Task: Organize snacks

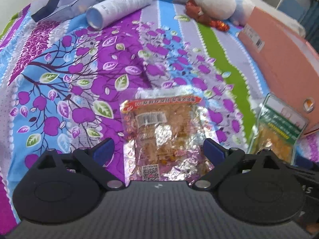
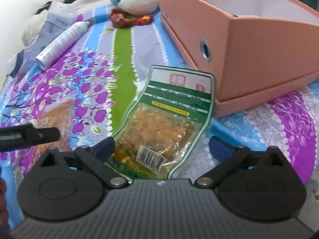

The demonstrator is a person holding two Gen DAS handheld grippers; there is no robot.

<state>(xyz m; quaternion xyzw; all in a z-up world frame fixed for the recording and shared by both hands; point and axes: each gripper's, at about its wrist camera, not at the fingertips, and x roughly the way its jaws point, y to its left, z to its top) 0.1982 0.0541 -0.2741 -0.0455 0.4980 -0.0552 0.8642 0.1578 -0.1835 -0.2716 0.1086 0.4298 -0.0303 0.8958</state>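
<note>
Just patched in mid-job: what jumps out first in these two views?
Two snack packs on the loud purple floral bedspread: a red-edged clear pack between the open left gripper, and a green-topped pack between the open right gripper. Beside the green one sits an open pink box; a white plush toy lies at the far edge.

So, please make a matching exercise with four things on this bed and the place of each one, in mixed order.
Things:
1. clear snack packet with red top band
2. green-banded snack pouch
3. white cylindrical spray can
4. open pink cardboard box

Places:
A. on its side, at the far left of the bedspread
B. between the open left gripper fingers
C. at the right, beside the pouch
D. between the open right gripper fingers

Pairs: 1-B, 2-D, 3-A, 4-C
</note>
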